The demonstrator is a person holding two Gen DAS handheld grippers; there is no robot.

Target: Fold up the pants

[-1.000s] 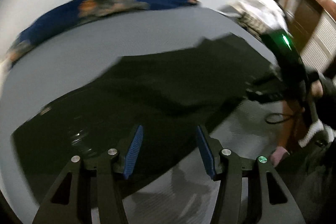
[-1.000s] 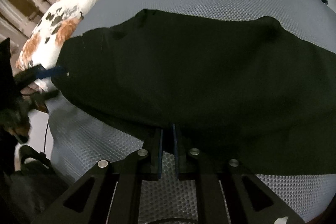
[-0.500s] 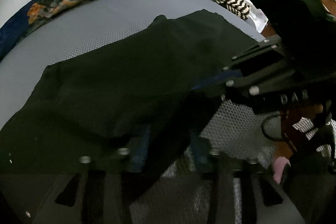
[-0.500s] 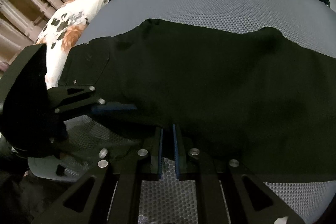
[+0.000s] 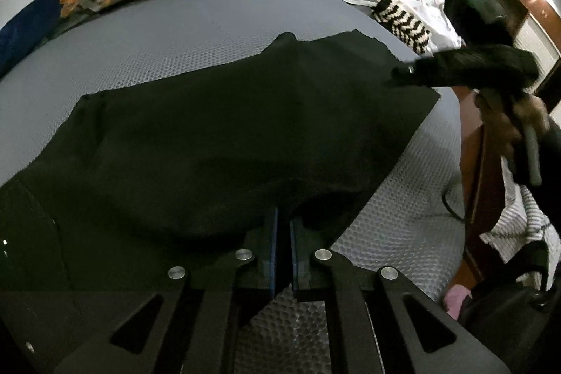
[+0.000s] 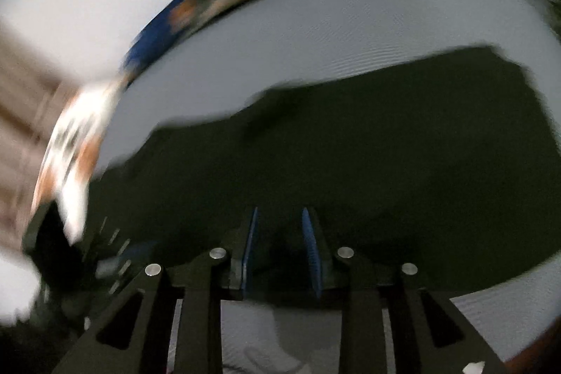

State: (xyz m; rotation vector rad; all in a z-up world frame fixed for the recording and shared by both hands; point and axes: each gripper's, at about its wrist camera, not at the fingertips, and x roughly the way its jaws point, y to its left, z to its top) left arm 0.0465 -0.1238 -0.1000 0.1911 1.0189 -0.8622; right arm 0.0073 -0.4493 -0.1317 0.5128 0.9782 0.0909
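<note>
We have the black pants [image 5: 217, 142] spread flat on the grey mesh mattress [image 5: 210, 34]. Left gripper [image 5: 283, 226] clenched on their near edge. Right gripper [image 6: 280, 233] jaws have just been opening, parted over the fabric, gripping nothing; that view is blurred.

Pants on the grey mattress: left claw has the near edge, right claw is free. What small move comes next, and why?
Probably bring the right claw down onto the pants' near edge and close it. The left claw is already shut on that edge, while the right one's jaws have just been opening with no cloth pinched between them. Lifting with one grip would likely drag the fabric crooked across the mattress.
</note>
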